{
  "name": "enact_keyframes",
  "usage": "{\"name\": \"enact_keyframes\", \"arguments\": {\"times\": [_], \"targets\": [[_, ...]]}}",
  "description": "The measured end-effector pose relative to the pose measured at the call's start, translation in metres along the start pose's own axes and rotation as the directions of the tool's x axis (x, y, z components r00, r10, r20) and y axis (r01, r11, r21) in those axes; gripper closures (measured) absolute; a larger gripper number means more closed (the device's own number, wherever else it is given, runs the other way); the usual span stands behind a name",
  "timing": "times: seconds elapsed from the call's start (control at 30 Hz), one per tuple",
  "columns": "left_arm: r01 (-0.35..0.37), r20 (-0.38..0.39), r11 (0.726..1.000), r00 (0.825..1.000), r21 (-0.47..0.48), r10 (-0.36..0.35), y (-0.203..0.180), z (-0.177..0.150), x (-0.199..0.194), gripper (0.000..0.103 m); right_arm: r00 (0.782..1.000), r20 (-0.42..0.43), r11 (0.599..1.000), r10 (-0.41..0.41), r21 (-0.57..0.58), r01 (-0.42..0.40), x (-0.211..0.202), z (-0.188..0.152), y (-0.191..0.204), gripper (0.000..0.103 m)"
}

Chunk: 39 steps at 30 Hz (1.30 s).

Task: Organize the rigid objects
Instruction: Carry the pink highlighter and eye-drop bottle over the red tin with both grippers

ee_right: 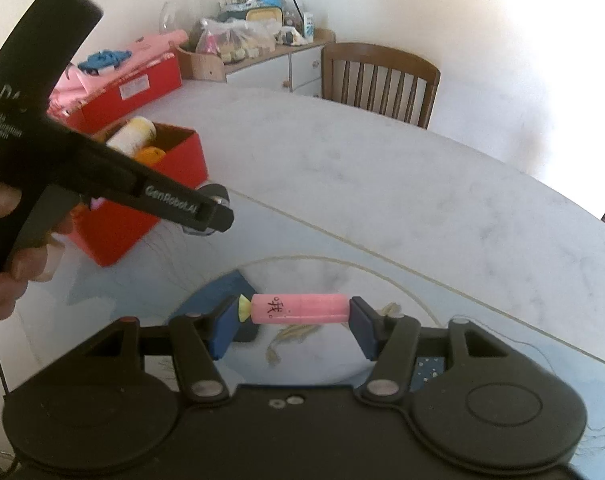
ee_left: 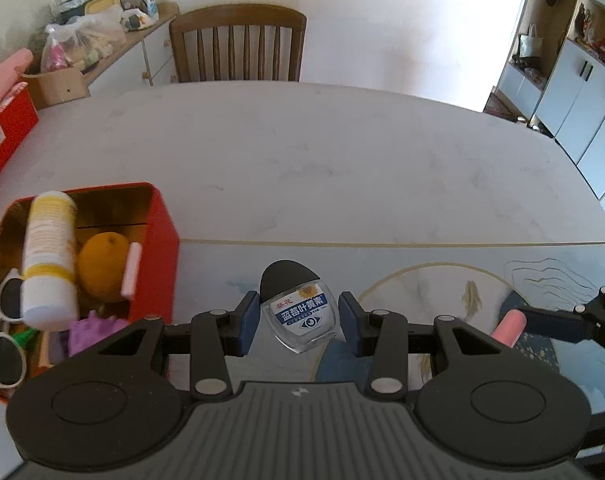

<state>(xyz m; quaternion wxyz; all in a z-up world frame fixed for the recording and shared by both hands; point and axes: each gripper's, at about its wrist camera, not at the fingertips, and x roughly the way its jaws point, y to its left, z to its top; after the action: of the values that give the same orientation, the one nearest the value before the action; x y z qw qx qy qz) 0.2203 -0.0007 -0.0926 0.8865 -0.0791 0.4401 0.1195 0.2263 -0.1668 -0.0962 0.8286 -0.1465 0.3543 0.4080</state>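
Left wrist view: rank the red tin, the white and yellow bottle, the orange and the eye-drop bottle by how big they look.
1. red tin
2. white and yellow bottle
3. and 4. orange and eye-drop bottle: they look about alike, and the eye-drop bottle, between the left gripper's pads, is nearer the camera, so unranked.

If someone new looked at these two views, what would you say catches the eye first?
Each tool is carrying something above the table: the left tool grips a small clear bottle with a black cap and blue label, while the right tool clamps a pink cylinder end to end. Next comes the open red tin at the left, crowded with a white and yellow bottle, an orange and white sunglasses.
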Motion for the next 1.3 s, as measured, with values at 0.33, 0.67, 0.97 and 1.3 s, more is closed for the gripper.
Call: {"name": "enact_keyframes", "arguments": {"times": [0.33,0.67,0.97,1.3], "targets": [[-0.003,0.063,1.000,0.998,0.006,0.003,0.017,-0.018,-0.048,0.061,0.999,0.048,0.999,0.021,-0.046,-0.019,-0.027,0.012,0.031,0.045],[0.004,0.086,1.000,0.996,-0.027,-0.001,0.059,-0.032,-0.084,0.061,0.996,0.078,0.995,0.050,-0.089,-0.043,-0.036,0.028,0.075,0.045],[-0.011,0.103,0.999,0.995,-0.047,0.015,0.117,-0.036,-0.098,0.061,0.994,0.088,0.992,0.065,-0.110,-0.055,-0.026,0.047,0.117,0.045],[-0.034,0.095,0.997,0.995,-0.068,0.041,0.183,-0.029,-0.092,0.061,0.995,0.074,0.993,0.063,-0.108,-0.054,0.001,0.066,0.157,0.045]]}}
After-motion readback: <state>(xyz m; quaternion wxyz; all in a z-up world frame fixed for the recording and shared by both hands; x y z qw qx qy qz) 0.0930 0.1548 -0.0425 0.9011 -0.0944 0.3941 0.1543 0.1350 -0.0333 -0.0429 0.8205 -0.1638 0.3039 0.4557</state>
